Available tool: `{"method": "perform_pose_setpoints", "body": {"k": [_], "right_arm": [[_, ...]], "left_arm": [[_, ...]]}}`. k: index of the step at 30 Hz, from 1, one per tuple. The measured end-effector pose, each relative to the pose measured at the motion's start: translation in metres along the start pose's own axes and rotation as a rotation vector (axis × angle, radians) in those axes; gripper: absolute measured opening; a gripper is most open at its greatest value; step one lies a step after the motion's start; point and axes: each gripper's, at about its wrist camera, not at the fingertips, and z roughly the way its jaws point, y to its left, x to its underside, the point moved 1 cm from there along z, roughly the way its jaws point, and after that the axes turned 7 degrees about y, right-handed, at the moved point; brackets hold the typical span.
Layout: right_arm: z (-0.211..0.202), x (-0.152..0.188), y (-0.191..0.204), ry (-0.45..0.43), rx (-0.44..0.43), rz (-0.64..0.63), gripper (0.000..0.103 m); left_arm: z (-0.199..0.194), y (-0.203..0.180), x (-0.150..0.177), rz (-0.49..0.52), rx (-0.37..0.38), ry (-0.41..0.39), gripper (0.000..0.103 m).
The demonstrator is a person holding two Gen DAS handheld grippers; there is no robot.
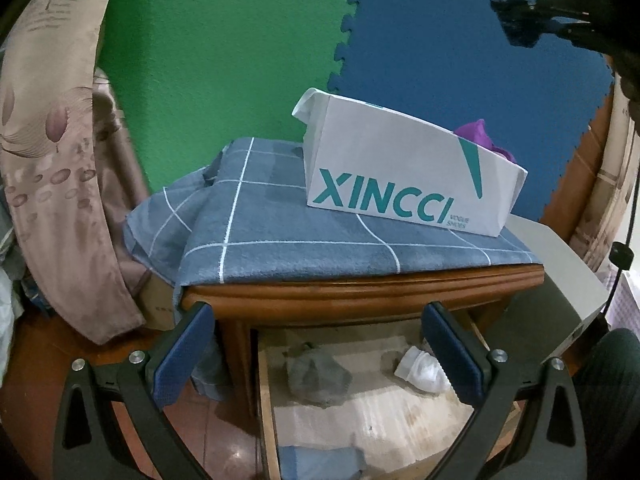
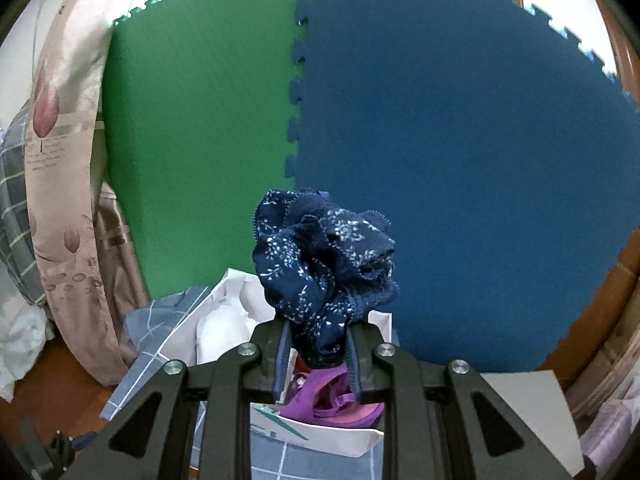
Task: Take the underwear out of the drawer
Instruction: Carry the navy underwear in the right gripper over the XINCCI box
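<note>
On the long side of the white cardboard shoe box [image 1: 400,168], "XINCCI" is being shown in large teal capitals, with "VOGUE SHOES" being shown in small teal letters at its 4 o'clock. No other text is being displayed legibly.

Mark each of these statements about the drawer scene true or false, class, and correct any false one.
1. The right gripper is shut on the navy floral underwear. True.
2. The left gripper holds a grey garment. False: its jaws stand open and empty above the open drawer.
3. The white shoe box sits on a blue checked cloth on top of the wooden cabinet. True.
4. The shoe box is empty. False: a purple garment lies in it.
5. The drawer has been emptied. False: a grey garment and a white garment lie inside.
</note>
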Motion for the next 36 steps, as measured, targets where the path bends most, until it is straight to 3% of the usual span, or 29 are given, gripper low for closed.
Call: {"method": "perform_pose_setpoints", "body": {"k": [16, 36], "right_arm": [[0.048, -0.004, 0.006, 0.065, 0.049, -0.048, 0.023], [0.125, 0.007, 0.046, 0.192, 0.042, -0.127, 0.023]], "left_arm": [[0.012, -0.01, 0.005, 0.035, 0.016, 0.048, 0.102], [0.022, -0.014, 0.007, 0.026, 0.042, 0.095, 0.102]]}}
